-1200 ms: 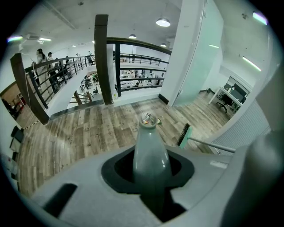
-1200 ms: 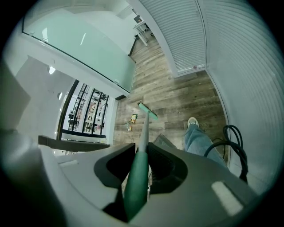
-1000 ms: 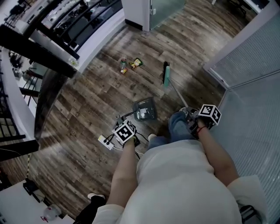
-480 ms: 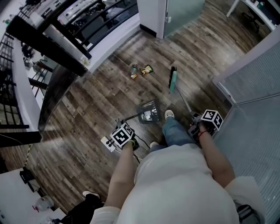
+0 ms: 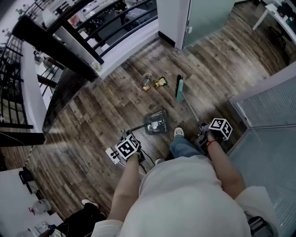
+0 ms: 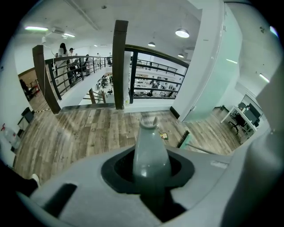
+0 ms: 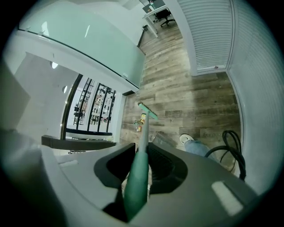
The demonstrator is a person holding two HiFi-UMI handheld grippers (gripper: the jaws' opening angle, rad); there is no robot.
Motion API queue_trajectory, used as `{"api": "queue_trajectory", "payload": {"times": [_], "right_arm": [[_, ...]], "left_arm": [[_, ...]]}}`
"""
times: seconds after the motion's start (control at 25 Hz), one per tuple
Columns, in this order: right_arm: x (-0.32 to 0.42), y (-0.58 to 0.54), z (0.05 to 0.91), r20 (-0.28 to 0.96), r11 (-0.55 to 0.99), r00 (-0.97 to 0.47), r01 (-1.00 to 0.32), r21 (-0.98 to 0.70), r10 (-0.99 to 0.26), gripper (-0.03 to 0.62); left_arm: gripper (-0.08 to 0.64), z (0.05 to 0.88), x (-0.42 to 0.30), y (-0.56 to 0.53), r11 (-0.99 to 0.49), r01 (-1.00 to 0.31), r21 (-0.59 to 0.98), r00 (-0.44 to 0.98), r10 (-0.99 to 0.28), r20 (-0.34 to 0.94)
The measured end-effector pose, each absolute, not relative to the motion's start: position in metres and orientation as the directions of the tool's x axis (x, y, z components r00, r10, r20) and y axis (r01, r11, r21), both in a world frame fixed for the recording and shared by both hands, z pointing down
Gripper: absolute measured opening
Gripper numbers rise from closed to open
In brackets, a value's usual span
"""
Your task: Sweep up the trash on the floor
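Trash (image 5: 155, 83) lies on the wooden floor (image 5: 106, 106) well ahead of both of your claws: a small can-like piece and a yellow wrapper, close together. From your left claw (image 6: 151, 173) it sits past the end of the dustpan (image 5: 156, 122). From your right claw (image 7: 136, 179) it lies at the far end of the broom (image 5: 179, 89), just to the left of the broom head, with a narrow strip of bare floor between them.

Your right claw is closed on the broom's green grip. Both jaws press its sides, and the thin shaft runs straight away from the claw down to the head on the floor.

Your left claw is clamped on the dustpan's grey handle (image 6: 150, 146), which stands up between the jaws and fills the gap. The pan hangs low in front of that claw, between it and the trash. Whether the pan touches the floor cannot be told.

Your pale shoe (image 5: 178, 132) stands between the two claws, just beside the pan.

Beyond the trash, farther from both claws, a dark railing (image 5: 69, 51) edges the floor, and a frosted glass wall (image 5: 208, 14) rises to the right of it. A black cable (image 7: 230, 146) loops near your right claw.
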State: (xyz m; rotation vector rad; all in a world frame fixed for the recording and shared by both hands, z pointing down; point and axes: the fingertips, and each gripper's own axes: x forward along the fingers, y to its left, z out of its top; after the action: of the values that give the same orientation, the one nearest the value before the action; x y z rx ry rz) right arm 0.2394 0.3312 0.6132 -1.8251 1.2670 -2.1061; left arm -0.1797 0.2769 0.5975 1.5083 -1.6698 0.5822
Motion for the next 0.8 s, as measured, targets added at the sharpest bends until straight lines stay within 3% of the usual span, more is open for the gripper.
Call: {"api": "queue_trajectory", "payload": {"times": [0.8], "right_arm": [[0.315, 0.232, 0.62, 0.812, -0.609, -0.37, -0.538, -0.583, -0.451, 0.094]], "left_arm": [[0.098, 0.589, -0.143, 0.207, 0.4, -0.9, 0.173, -0.108, -0.591, 0.799]]}}
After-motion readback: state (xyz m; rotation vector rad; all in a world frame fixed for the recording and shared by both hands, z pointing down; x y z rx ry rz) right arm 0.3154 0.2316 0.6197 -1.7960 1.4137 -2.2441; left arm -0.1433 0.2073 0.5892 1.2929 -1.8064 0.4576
